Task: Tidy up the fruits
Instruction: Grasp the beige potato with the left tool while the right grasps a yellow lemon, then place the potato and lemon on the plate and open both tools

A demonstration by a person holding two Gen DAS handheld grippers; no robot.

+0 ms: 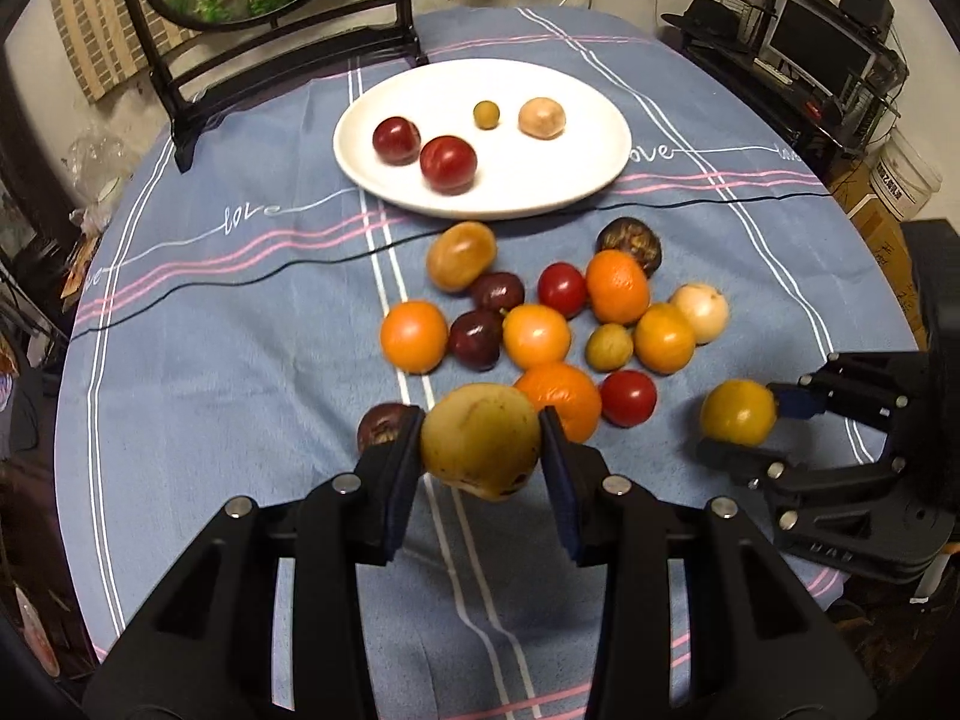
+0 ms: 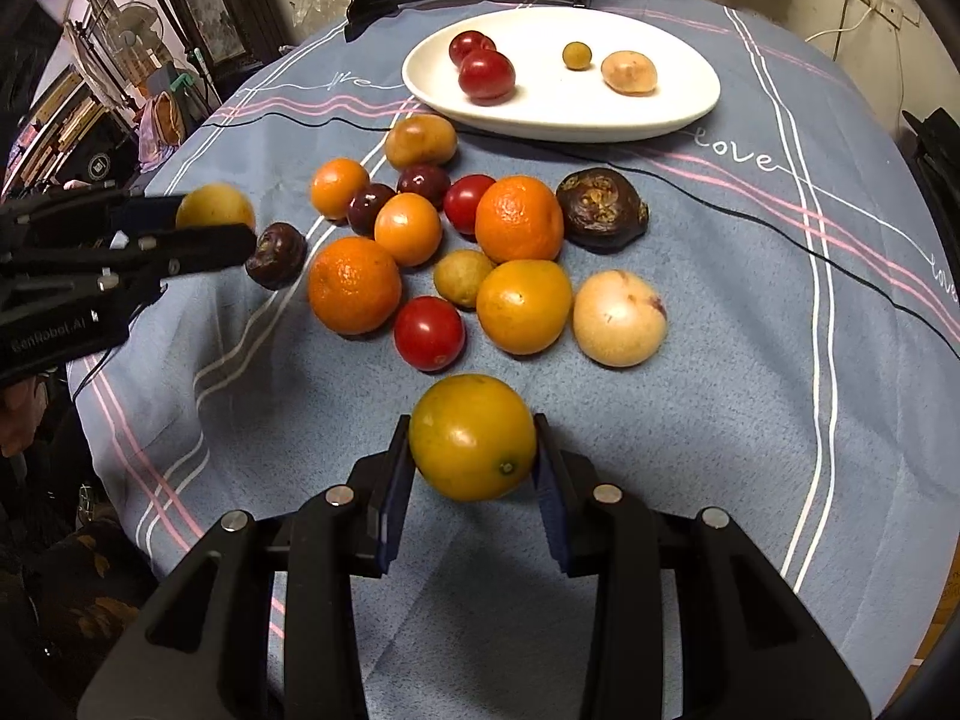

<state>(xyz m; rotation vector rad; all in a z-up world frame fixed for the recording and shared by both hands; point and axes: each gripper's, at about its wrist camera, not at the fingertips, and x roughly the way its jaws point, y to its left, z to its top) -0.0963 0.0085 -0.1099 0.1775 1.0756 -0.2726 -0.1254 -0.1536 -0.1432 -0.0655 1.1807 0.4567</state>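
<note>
Both hand-held grippers [image 1: 481, 443] [image 2: 473, 439] steeply downward, each clasping fruit.

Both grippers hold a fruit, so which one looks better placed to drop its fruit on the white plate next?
Probably the left gripper: its yellow-green fruit lines up with the white plate; the right gripper sits off to the side.

Both cameras sat on the grippers, tilted steeply down and forward over the blue striped tablecloth [image 1: 240, 360]. The left wrist view looked close along its own black fingers [image 1: 408, 450] toward the round white plate [image 1: 540, 180]. The right wrist view faced the same plate [image 2: 600, 114] from further right. Both shared the loose fruit cluster, and each caught the other gripper at its edge.
</note>
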